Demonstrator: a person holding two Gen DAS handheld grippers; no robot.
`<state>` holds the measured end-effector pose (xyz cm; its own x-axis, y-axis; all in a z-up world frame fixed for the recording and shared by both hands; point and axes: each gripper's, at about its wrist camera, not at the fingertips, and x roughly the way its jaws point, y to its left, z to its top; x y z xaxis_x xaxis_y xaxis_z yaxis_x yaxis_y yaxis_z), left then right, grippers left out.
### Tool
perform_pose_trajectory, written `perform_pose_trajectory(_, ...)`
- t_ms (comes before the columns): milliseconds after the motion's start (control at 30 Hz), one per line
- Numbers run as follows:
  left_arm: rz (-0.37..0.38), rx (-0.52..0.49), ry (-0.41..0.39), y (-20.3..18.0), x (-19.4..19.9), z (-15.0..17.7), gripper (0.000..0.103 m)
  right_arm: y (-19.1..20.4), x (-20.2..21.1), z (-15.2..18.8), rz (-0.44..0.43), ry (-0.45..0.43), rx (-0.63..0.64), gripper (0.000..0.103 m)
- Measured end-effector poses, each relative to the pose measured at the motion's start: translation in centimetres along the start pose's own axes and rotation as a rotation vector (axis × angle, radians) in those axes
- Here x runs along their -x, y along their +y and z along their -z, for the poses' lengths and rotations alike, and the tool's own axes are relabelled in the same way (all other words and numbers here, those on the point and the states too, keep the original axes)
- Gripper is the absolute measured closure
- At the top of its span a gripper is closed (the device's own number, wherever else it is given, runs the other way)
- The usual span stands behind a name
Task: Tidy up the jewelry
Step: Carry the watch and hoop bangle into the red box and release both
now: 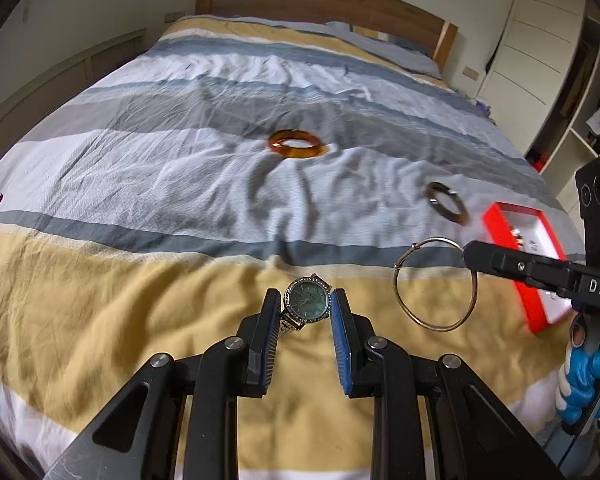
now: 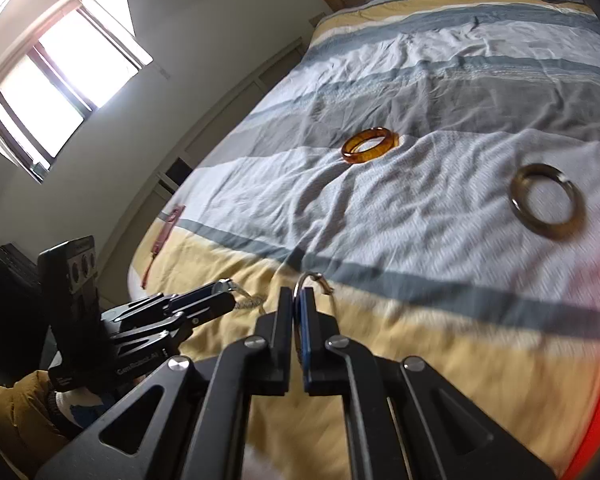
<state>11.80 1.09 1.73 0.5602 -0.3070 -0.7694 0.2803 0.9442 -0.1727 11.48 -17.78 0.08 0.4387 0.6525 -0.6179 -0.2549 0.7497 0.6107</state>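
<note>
Left gripper (image 1: 305,304) clamped on watch (image 1: 307,303) above bed (image 1: 140,184). Right gripper (image 2: 298,300) clenched on thin hoop (image 1: 436,284). Amber bangle (image 1: 296,143) at 12 o'clock, dark bangle (image 1: 447,202) at 2, red box (image 1: 534,300) at 3.

A green-faced watch (image 1: 305,307) with a metal band is tipped up over the yellow stripe near the bed's (image 1: 140,184) foot edge. Right of it a thin wire bangle (image 1: 436,284) is lifted on edge. An amber bangle (image 1: 297,144) lies flat mid-bed; a dark bangle (image 1: 447,203), perhaps brownish stone, lies toward the right edge beside the red tray (image 1: 540,304).
</note>
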Motion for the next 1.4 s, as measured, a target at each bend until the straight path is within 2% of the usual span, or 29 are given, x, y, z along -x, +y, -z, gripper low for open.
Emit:
perform_pose_trajectory(200,0.034,-0.039,-0.022,-3.9,1.9,0.4,0.078,0.2,4.6,1.7,0.008,-0.051,-0.02,0.1)
perform_pose_trajectory(433,0.1,-0.117,-0.042,-10.2,2.5,-0.5,0.078,-1.4,11.5,2.5,0.053,-0.165,-0.049,0.1)
perform_pose_trajectory(667,0.224,-0.216,-0.054,-19.1,1.5,-2.6,0.078,-5.1,19.4,2.8,0.162,-0.271,-0.081,0.1)
perform_pose_trajectory(900,0.353,-0.302,-0.008,-28.1,-2.2,-3.7,0.078,-10.7,25.2,3.8,0.306,-0.306,-0.13,0.1)
perform_pose_trajectory(1033,0.387,-0.327,0.053,-31.7,-5.4,-3.0,0.078,-14.2,26.6,4.5,0.396,-0.289,-0.157,0.1)
perform_pose_trajectory(1200,0.367,-0.365,0.132,-33.9,-9.1,-1.1,0.078,-18.3,26.3,5.8,0.472,-0.235,-0.185,0.1)
perform_pose_trajectory(1400,0.332,-0.387,0.177,-33.5,-11.2,0.5,0.078,-19.6,24.3,7.0,0.433,-0.19,-0.17,0.1)
